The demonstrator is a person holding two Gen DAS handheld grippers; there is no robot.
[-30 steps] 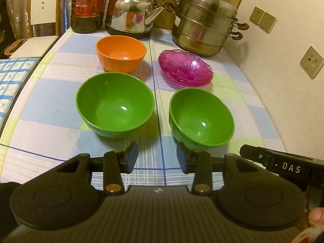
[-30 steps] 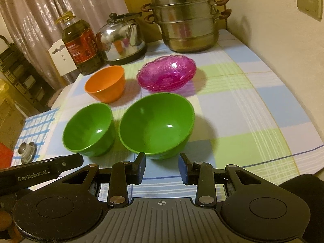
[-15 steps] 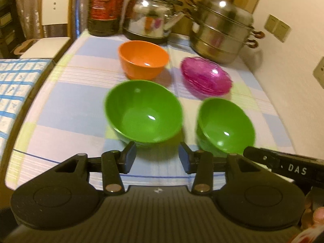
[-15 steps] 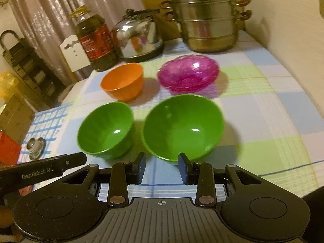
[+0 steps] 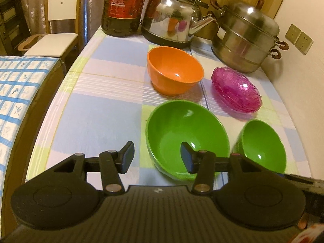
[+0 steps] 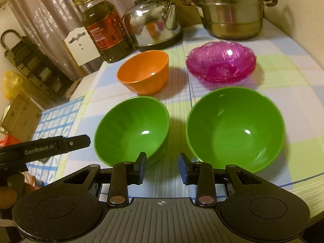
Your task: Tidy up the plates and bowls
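Left gripper (image 5: 157, 155): jaws spread and just been widening, nothing pinched; the near rim of one green bowl is straddled, one pad seen over its hollow, the other outside over the cloth.

Right gripper (image 6: 162, 167): jaws apart, empty; held short of the gap between the two green bowls, neither touched.

Green bowl, left-hand (image 5: 187, 138): upright on the checked tablecloth (image 5: 97, 121), directly ahead of the left gripper (this is judged the nearer tool for it).

Green bowl, right-hand (image 6: 235, 128): upright, just beside the first but apart; ahead and to the right of the right gripper, so judged that hand's piece.

Orange bowl (image 5: 174, 73): upright, further back, behind the left-hand green bowl.

Pink glass plates (image 6: 220, 61): stacked, beside the orange bowl, behind the right-hand green bowl.

Nesting is judged not yet begun.
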